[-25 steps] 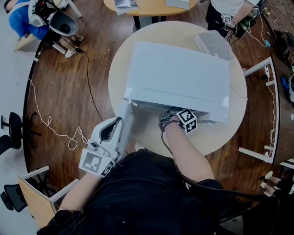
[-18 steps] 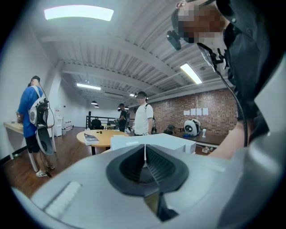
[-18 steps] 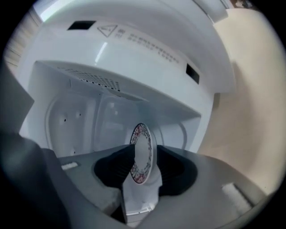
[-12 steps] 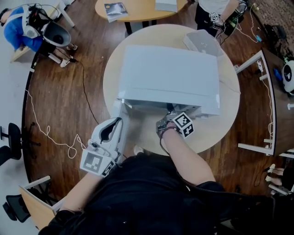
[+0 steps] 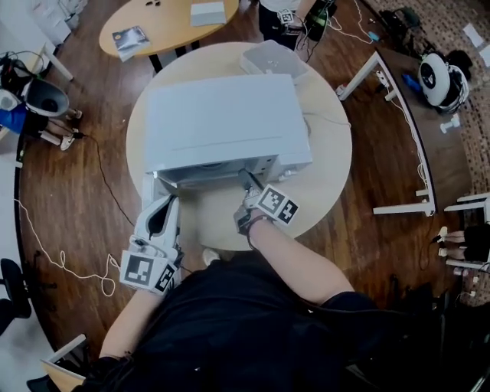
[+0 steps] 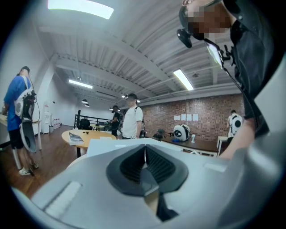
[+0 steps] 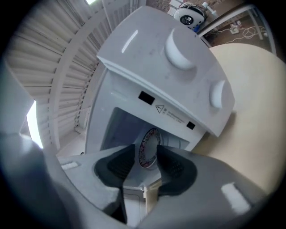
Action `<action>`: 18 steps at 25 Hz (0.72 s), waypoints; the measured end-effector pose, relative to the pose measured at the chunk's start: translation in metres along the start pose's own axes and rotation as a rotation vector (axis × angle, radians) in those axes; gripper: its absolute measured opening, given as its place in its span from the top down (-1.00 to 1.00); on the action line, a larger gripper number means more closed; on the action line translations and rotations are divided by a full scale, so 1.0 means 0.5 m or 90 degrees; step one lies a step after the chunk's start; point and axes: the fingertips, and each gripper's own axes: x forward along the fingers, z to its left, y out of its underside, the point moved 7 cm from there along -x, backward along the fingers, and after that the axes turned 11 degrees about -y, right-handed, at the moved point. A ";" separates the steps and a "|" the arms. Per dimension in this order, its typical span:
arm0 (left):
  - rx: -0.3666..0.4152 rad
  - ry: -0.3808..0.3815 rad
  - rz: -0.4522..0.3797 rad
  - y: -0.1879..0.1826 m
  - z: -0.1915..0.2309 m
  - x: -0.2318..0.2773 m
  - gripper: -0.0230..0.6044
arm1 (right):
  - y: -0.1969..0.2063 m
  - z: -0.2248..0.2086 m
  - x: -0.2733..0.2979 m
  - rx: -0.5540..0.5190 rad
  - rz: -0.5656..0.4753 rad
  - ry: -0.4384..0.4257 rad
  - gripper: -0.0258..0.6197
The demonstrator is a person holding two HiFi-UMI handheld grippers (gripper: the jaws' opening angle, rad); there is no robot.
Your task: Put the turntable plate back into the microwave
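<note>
The white microwave (image 5: 222,122) stands on a round pale table (image 5: 329,161), its door (image 5: 153,187) swung open at the front left. In the right gripper view the turntable plate (image 7: 149,143), glass with a patterned rim, lies inside the microwave (image 7: 156,58) cavity. My right gripper (image 5: 249,186) hovers just outside the opening. Its jaws stand open (image 7: 146,153) and the plate shows beyond the gap, untouched. My left gripper (image 5: 167,200) is beside the door's outer side, its pads pressed together (image 6: 145,154) with nothing seen between them.
A clear lidded box (image 5: 272,57) sits on the table behind the microwave. An oval wooden table (image 5: 168,23) lies further back, a white frame (image 5: 398,107) stands to the right, and cables (image 5: 46,245) trail on the floor. Several people stand across the room.
My right gripper has drawn back out of the microwave opening, risen and rolled. The left gripper shifted slightly beside the door. The head view swung, moving the scene leftward.
</note>
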 end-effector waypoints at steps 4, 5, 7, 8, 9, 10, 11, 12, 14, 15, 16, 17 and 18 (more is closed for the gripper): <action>-0.014 0.028 0.002 0.002 -0.028 0.027 0.91 | -0.023 0.044 -0.039 -0.071 0.023 -0.047 0.46; -0.018 0.034 0.003 0.001 -0.036 0.034 0.91 | -0.027 0.057 -0.053 -0.099 0.035 -0.060 0.46; -0.027 0.040 0.008 0.005 -0.047 0.045 0.91 | -0.034 0.078 -0.082 -0.167 0.059 -0.082 0.50; -0.029 0.040 0.012 0.009 -0.049 0.049 0.91 | -0.036 0.087 -0.096 -0.205 0.070 -0.092 0.53; -0.031 0.040 0.017 0.014 -0.050 0.052 0.91 | -0.038 0.096 -0.109 -0.243 0.081 -0.102 0.57; -0.034 0.039 0.020 0.019 -0.051 0.054 0.91 | -0.040 0.103 -0.124 -0.280 0.091 -0.108 0.61; -0.038 0.040 0.024 0.024 -0.054 0.057 0.91 | -0.043 0.109 -0.140 -0.314 0.101 -0.113 0.64; -0.040 0.044 0.027 0.029 -0.058 0.060 0.91 | -0.048 0.114 -0.156 -0.344 0.108 -0.116 0.66; -0.046 0.057 0.031 0.036 -0.070 0.070 0.91 | -0.062 0.125 -0.183 -0.393 0.111 -0.122 0.75; -0.046 0.064 0.031 0.038 -0.077 0.074 0.91 | -0.069 0.134 -0.192 -0.418 0.109 -0.127 0.78; -0.043 0.072 0.030 0.038 -0.084 0.078 0.91 | -0.075 0.144 -0.198 -0.446 0.105 -0.133 0.86; -0.040 0.079 0.029 0.038 -0.091 0.081 0.91 | -0.079 0.155 -0.202 -0.474 0.100 -0.138 0.91; -0.036 0.085 0.028 0.038 -0.098 0.083 0.91 | -0.083 0.167 -0.206 -0.501 0.094 -0.140 0.91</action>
